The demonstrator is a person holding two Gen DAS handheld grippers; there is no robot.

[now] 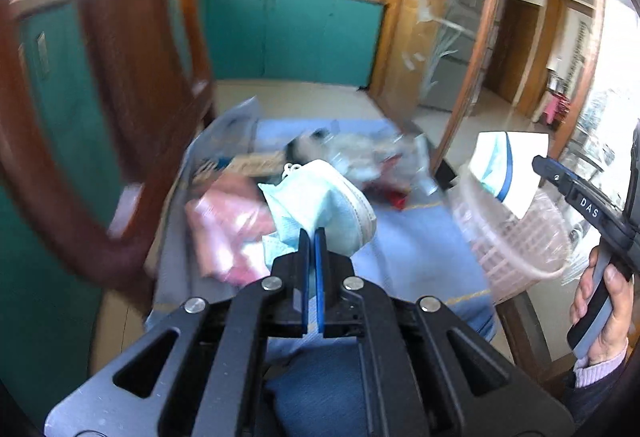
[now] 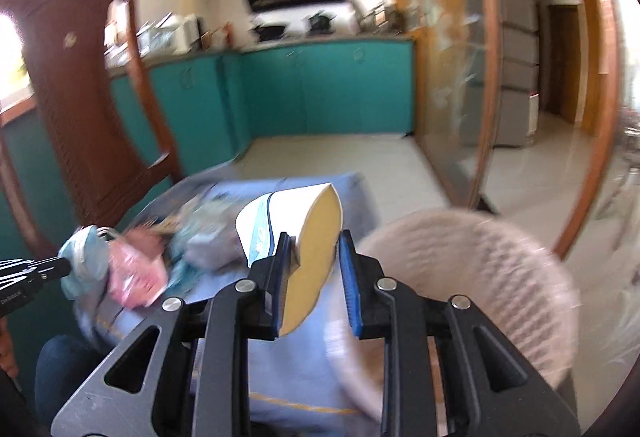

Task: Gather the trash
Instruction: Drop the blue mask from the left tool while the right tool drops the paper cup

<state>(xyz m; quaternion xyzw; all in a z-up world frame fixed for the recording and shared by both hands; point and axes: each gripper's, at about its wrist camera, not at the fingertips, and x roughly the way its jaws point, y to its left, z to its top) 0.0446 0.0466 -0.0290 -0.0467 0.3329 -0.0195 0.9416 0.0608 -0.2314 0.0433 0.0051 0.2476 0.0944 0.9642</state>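
Where the left wrist camera looks along its own fingers, the left gripper point(image 1: 314, 237) has its blue-padded jaws pressed together on a light blue face mask point(image 1: 320, 197), which bulges above the fingertips with its white edge turned to the right. Below and beyond it lies a table covered with a blue cloth point(image 1: 416, 237), and on that cloth sit a pink wrapper point(image 1: 228, 233) just left of the mask, a flat cardboard piece point(image 1: 252, 163) farther back, and a blurred heap of clear plastic and red scraps point(image 1: 376, 165). A dark wooden chair point(image 1: 132, 97) curves across the left side. At the table's right edge stands a pale pink slatted basket point(image 1: 516, 241); above its rim the right gripper point(image 1: 538, 161) holds a flattened paper cup point(image 1: 508, 161), white with a blue stripe. The person's right hand point(image 1: 600, 309) wraps the grip handle. Teal kitchen cabinets point(image 1: 292, 33) fill the background.

From the right wrist camera, the right gripper point(image 2: 314, 269) stands partly apart: its left pad presses the squashed paper cup point(image 2: 296, 229), whose yellowish inside faces the lens, while the right pad shows a gap beside the cup, so a firm clamp cannot be confirmed. The pink basket point(image 2: 472, 277) is blurred just to the right. At far left the left gripper point(image 2: 64, 267) carries the blue face mask point(image 2: 86, 261), above the pink wrapper point(image 2: 136, 277) on the blue cloth point(image 2: 296, 369).
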